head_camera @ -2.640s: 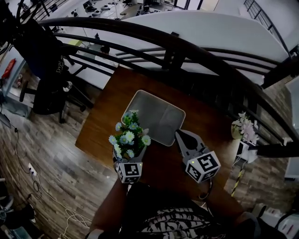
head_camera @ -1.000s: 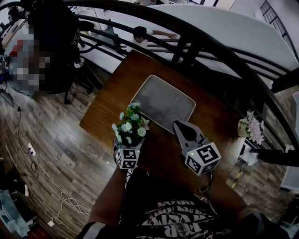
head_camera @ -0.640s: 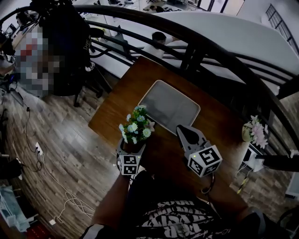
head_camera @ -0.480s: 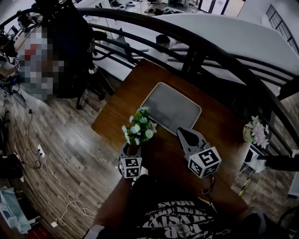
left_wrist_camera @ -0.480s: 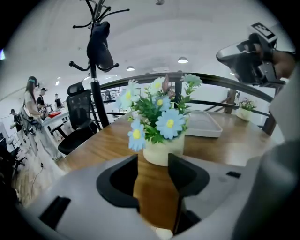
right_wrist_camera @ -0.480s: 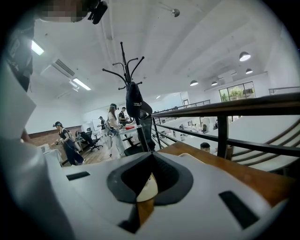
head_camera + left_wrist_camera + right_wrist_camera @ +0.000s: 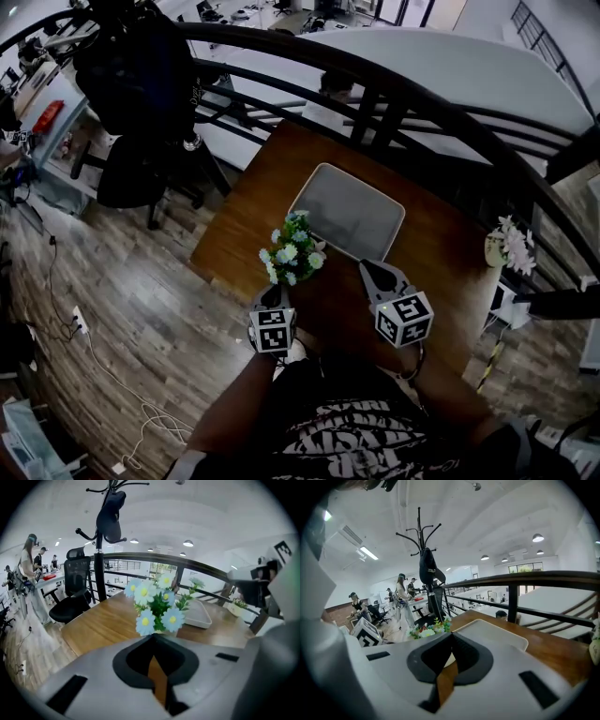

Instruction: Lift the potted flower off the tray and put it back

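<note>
The potted flower [image 7: 292,251], pale blue and white blossoms over green leaves, stands on the wooden table [image 7: 253,216] just off the near-left corner of the empty grey tray [image 7: 347,211]. My left gripper [image 7: 273,293] sits a little behind the pot, apart from it. Its jaws have just been closing and are shut with nothing between them. In the left gripper view the flower [image 7: 157,604] rises just past the closed tips [image 7: 153,635], with the tray [image 7: 199,613] behind. My right gripper [image 7: 368,268] is shut and empty at the tray's near edge [image 7: 487,630].
A second pot of pale flowers [image 7: 511,246] stands by the table's right edge. A black curved railing [image 7: 375,84] runs behind the table. An office chair [image 7: 141,169] and a coat stand [image 7: 110,522] are on the floor to the left.
The left gripper has let go of the pot, drawn back from it and shut its jaws. The flower stays on the table beside the tray. The right gripper has shifted slightly.
</note>
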`<state>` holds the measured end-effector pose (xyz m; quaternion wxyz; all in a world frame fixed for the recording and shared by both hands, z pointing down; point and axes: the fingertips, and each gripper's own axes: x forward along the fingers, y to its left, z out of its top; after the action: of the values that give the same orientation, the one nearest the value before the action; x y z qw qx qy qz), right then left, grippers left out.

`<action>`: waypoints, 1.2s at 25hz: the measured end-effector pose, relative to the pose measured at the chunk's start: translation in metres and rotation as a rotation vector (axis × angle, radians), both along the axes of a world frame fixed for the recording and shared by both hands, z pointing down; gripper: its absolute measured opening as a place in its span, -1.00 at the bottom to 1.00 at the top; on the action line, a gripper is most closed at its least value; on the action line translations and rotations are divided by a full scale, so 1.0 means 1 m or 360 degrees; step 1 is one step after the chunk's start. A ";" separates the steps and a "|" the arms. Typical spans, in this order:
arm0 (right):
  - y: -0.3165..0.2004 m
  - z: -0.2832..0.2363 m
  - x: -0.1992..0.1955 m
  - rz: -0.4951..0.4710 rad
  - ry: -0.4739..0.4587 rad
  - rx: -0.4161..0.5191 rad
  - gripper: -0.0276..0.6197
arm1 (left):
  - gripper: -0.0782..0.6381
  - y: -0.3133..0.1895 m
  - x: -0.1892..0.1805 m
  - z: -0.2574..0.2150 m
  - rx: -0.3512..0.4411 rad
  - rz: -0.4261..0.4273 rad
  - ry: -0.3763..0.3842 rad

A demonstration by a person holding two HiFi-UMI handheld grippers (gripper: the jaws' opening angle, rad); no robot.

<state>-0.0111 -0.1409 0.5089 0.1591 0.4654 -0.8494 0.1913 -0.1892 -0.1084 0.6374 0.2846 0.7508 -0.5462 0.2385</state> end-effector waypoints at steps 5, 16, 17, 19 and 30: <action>0.026 0.005 -0.024 0.0007 0.0004 -0.0067 -0.92 | -0.76 0.009 0.002 -0.019 0.0050 0.0091 0.0062; 0.048 0.007 -0.047 -0.0017 0.0003 -0.0099 -0.92 | -0.76 0.025 0.009 -0.018 0.0056 0.0152 0.0117; 0.049 0.008 -0.048 -0.0027 0.0001 -0.0104 -0.92 | -0.76 0.025 0.010 -0.017 0.0060 0.0151 0.0102; 0.049 0.010 -0.047 -0.0046 -0.0003 -0.0111 -0.92 | -0.76 0.022 0.014 -0.015 0.0084 0.0153 0.0050; 0.049 0.012 -0.017 -0.0073 -0.0008 -0.0126 -0.92 | 0.12 0.007 0.045 0.029 0.0128 0.0214 0.0007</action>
<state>-0.0281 -0.0917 0.5205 0.1796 0.4385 -0.8521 0.2223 -0.1443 -0.1009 0.6663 0.2387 0.7972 -0.5030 0.2334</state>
